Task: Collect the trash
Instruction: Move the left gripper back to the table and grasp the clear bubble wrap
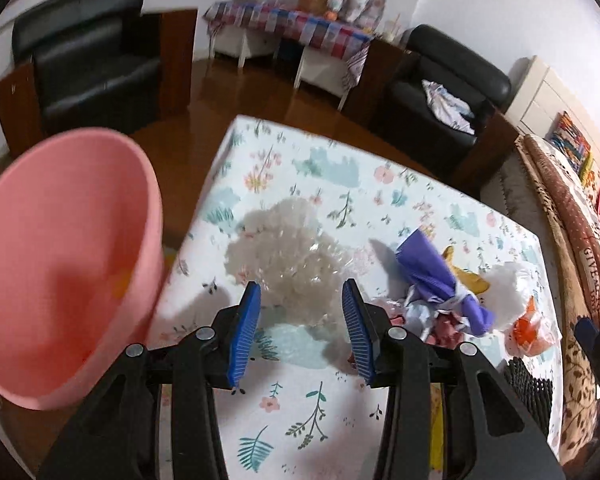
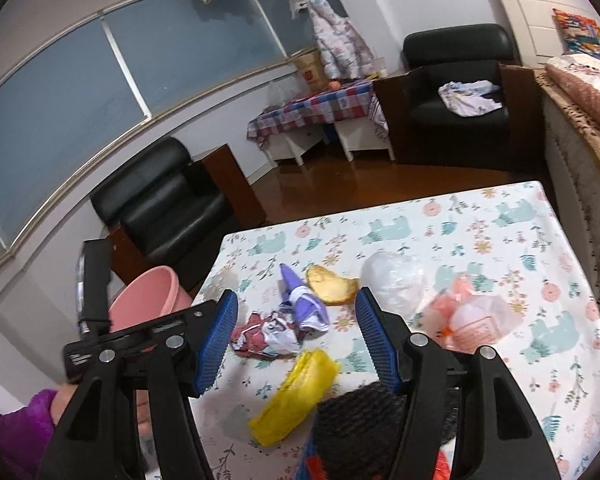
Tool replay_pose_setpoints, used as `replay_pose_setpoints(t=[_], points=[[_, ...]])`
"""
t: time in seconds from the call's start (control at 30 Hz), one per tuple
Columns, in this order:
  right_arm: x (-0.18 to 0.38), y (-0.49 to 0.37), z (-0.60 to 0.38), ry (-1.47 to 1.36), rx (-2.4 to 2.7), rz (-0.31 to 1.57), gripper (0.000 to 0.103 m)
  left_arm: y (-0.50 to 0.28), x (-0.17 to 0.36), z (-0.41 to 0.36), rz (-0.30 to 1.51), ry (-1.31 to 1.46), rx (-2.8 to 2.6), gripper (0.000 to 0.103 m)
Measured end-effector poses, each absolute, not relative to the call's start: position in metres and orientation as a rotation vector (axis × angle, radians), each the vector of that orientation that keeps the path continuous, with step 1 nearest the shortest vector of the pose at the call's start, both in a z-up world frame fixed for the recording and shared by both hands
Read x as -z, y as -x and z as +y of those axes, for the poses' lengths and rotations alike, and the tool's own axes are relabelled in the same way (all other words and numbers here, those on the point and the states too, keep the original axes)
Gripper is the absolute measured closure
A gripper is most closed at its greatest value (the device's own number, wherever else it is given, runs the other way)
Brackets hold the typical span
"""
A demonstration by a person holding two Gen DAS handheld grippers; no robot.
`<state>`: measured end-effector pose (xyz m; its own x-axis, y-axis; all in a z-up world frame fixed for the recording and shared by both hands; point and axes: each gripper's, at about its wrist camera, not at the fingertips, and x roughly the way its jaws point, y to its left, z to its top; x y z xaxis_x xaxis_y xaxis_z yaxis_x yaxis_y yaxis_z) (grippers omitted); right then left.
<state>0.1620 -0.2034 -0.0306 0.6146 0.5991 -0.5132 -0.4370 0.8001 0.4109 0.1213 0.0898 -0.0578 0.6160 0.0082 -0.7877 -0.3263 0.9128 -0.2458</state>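
Note:
My left gripper [image 1: 302, 294] is open and empty, just above a crumpled clear plastic bag [image 1: 288, 252] on the floral tablecloth [image 1: 284, 412]. A pink bin [image 1: 60, 264] stands off the table's left edge; it also shows in the right wrist view [image 2: 148, 296]. My right gripper [image 2: 294, 304] is open and empty above a purple wrapper [image 2: 304, 300] and a crumpled red-and-white wrapper [image 2: 264, 334]. A yellow wrapper [image 2: 296, 392], a golden wrapper [image 2: 332, 284], a clear bag [image 2: 392, 280] and an orange-and-clear bag [image 2: 472, 316] lie around it.
A black mesh item [image 2: 356, 420] lies at the table's near edge. Black armchairs [image 1: 92, 60] [image 1: 444, 96] and a low table with a checked cloth [image 1: 292, 28] stand on the wooden floor beyond. A patterned blanket [image 1: 572, 264] borders the table on the right.

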Motion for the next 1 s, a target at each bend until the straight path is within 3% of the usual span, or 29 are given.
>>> replay_pose_setpoints(t=[0.13,0.27,0.53,0.83,1.0], points=[[0.037,-0.17,-0.193,-0.254,-0.622,0.709,0.042,-0.126,0.065,0.092,0.896,0.425,-0.185,0.064],[0.041,-0.176,-0.181,-0.238,-0.633,0.724,0.042,-0.126,0.066,0.089,0.871,0.418,-0.143,0.085],[0.06,-0.195,-0.164,-0.232,-0.608,0.809,0.044,-0.111,0.054,0.089,0.822,0.368,-0.129,0.089],[0.086,-0.215,-0.143,-0.207,-0.548,0.896,0.063,-0.089,0.036,0.082,0.75,0.29,-0.131,0.089],[0.099,-0.223,-0.145,-0.237,-0.515,0.949,0.085,-0.083,0.036,0.082,0.75,0.289,-0.116,0.089]])
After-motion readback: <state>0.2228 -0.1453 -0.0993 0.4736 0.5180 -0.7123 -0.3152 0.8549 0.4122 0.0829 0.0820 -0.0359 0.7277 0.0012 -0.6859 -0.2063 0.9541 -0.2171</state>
